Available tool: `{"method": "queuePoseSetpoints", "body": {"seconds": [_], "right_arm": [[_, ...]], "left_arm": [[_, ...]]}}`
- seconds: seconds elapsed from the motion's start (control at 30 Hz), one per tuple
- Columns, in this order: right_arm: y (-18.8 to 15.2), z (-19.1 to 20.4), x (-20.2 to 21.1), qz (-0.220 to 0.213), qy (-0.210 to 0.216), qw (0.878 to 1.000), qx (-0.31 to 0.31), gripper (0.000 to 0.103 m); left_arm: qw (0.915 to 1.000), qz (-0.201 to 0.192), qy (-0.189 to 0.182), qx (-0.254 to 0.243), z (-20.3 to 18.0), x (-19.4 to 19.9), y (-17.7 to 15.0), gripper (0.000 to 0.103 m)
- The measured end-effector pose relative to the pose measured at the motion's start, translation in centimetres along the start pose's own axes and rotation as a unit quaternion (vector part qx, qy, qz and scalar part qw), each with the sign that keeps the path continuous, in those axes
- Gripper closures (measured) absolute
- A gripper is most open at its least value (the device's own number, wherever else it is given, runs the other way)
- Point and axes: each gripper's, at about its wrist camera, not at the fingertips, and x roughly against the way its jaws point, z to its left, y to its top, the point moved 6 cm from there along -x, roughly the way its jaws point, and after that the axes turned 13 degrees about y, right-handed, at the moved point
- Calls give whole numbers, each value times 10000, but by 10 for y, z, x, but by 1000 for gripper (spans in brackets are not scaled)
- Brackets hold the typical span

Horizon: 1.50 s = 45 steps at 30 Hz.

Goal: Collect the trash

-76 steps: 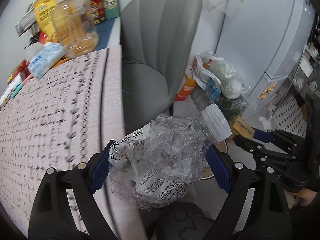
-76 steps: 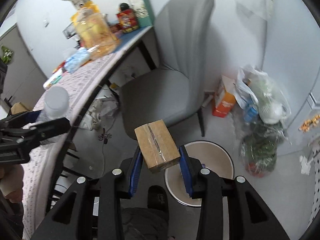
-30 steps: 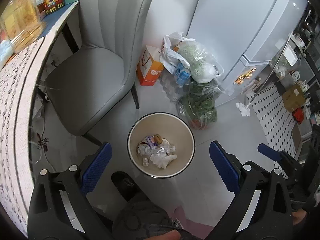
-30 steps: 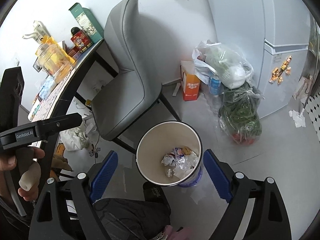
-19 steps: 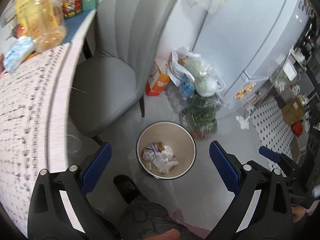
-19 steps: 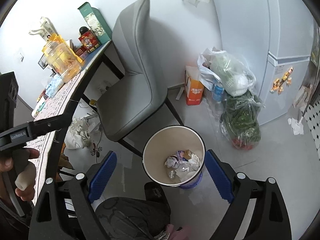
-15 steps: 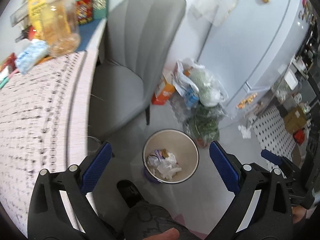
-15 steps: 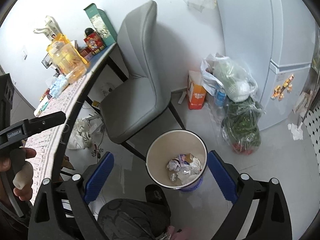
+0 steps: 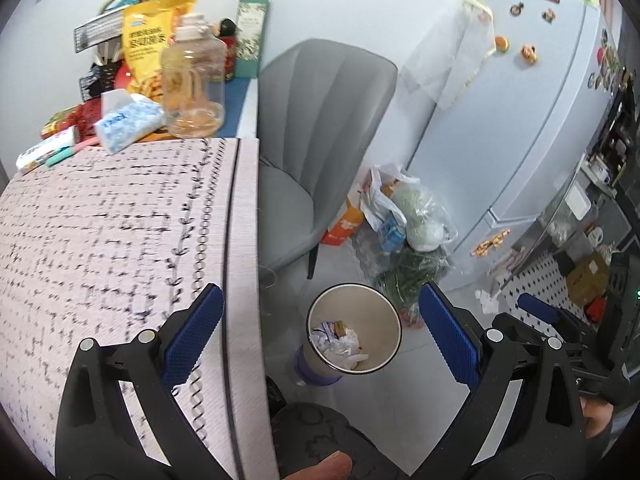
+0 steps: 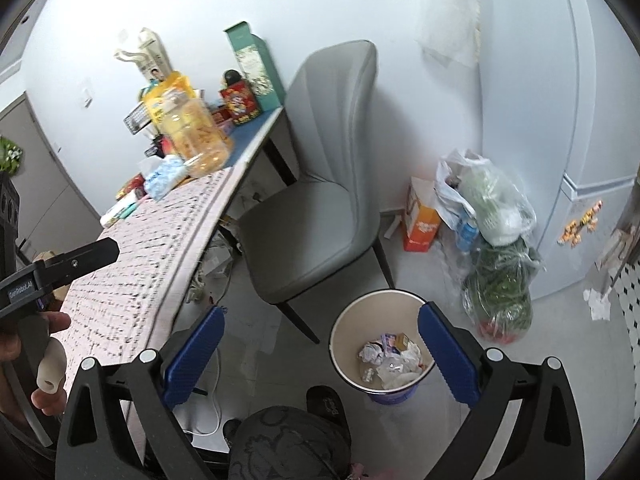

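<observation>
A round cream trash bin [image 9: 390, 316] stands on the floor beside the table and shows in the right wrist view too [image 10: 348, 328]. Crumpled trash [image 9: 340, 340] lies inside it [image 10: 390, 358]. My left gripper [image 9: 322, 338] is open and empty, held above the table edge and the bin. My right gripper [image 10: 320, 354] is open and empty, above the floor just left of the bin. The left gripper also shows at the left edge of the right wrist view [image 10: 80, 258].
A patterned table [image 9: 100, 240] fills the left. At its far end stand a clear jar [image 9: 196, 88], a yellow snack bag [image 9: 148, 40], a tissue pack [image 9: 126, 122] and a green box [image 9: 250, 24]. A grey chair [image 9: 316, 128], plastic bags [image 9: 412, 216] and a fridge [image 9: 516, 112] surround the bin.
Both grippers let go of the crushed bottle and the cardboard box, which are gone from the jaws. Both have since risen and tilted up; the table has come back into the left view.
</observation>
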Motion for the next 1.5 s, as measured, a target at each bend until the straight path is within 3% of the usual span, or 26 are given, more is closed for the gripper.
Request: {"method": "queuePoseSetpoints", "body": {"seconds": [0.47, 0.67, 1.03, 1.5], "right_arm": [[10, 80, 33, -204, 332, 9972, 630, 8], [10, 114, 46, -287, 466, 9945, 891, 8], [5, 176, 67, -488, 731, 9866, 1375, 8], [-15, 235, 90, -518, 1190, 9769, 1697, 8]], "left_arm": [[9967, -584, 339, 453, 61, 90, -14, 6], [9895, -945, 717, 829, 101, 131, -24, 6], [9779, -1240, 1122, 1253, 155, 189, -62, 6], [9657, -1531, 1454, 1513, 184, 244, -100, 6]]}}
